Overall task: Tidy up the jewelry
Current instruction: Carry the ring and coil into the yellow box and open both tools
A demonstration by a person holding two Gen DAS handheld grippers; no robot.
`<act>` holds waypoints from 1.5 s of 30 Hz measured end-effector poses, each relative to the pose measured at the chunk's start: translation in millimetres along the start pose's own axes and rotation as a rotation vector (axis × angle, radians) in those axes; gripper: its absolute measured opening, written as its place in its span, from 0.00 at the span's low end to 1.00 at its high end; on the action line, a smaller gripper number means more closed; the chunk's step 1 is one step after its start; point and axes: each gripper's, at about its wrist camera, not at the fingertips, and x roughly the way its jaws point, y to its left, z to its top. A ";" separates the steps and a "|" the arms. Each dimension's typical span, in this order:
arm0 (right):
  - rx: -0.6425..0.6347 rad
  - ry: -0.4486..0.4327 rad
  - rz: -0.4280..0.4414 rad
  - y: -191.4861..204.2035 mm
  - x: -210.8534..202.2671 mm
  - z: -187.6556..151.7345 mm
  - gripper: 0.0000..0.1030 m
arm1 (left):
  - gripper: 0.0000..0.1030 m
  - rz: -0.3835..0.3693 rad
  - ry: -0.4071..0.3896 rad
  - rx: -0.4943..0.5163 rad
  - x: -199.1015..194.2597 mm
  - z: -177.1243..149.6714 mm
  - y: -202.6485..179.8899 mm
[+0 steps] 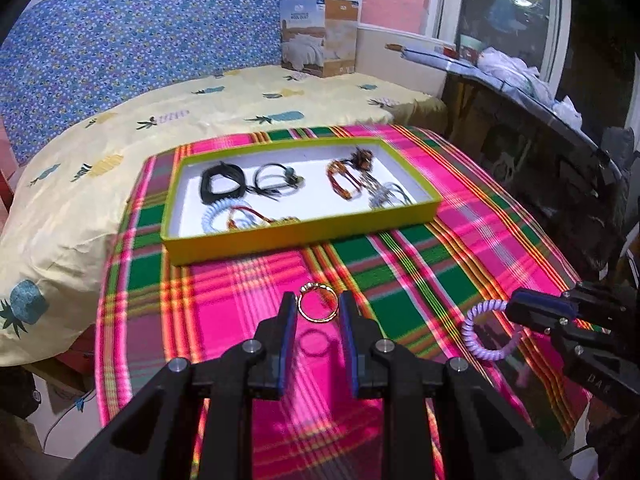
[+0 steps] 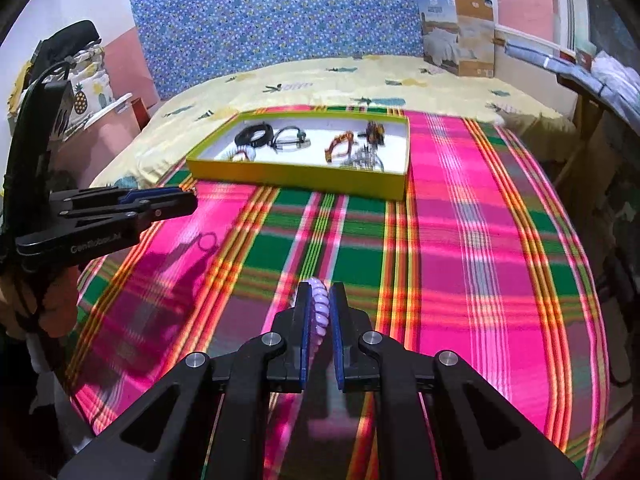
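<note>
Left claw (image 1: 318, 308): fingers set wide about a gold ring (image 1: 318, 303), pads touching its sides; ring held clear of the cloth (its round shadow lies below it).
Right claw (image 2: 319, 305): nearly shut, pinching a lilac coil bracelet (image 2: 320, 307); in the left view the coil (image 1: 489, 330) hangs out at 9 o'clock from that claw.
Tray (image 1: 304, 227): yellow-green rim, white floor, at 12 o'clock from both claws, well apart.
Tray contents: black band (image 1: 222, 186), pale blue coil (image 1: 216, 216), orange bracelet (image 1: 342, 182), silver pieces tangled beside it.
Plaid cloth (image 1: 420, 248): pink and green, spread under the tray.
Bed (image 1: 120, 128): pineapple-print sheet, 11 o'clock beyond the cloth.
</note>
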 end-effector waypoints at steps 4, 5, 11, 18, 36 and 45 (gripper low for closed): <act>-0.017 -0.026 -0.002 0.6 3.7 18.6 0.05 | 0.22 0.019 -0.017 -0.011 -0.7 12.4 14.1; -0.022 -0.031 -0.002 0.2 4.4 22.4 0.05 | 0.22 0.025 -0.019 -0.014 -0.6 14.7 17.3; -0.022 -0.048 0.000 -4.7 8.8 36.2 0.05 | 0.22 0.029 -0.033 -0.032 -1.2 22.7 28.6; -0.028 0.024 0.000 -23.4 11.3 12.1 0.15 | 0.22 0.006 -0.030 -0.032 0.9 21.0 24.8; -0.058 0.128 -0.032 -28.1 35.6 -10.1 0.09 | 0.22 -0.003 -0.019 -0.013 5.0 23.0 17.0; -0.058 0.064 -0.024 -25.1 23.1 10.5 0.09 | 0.22 -0.011 -0.020 -0.014 7.8 26.2 17.9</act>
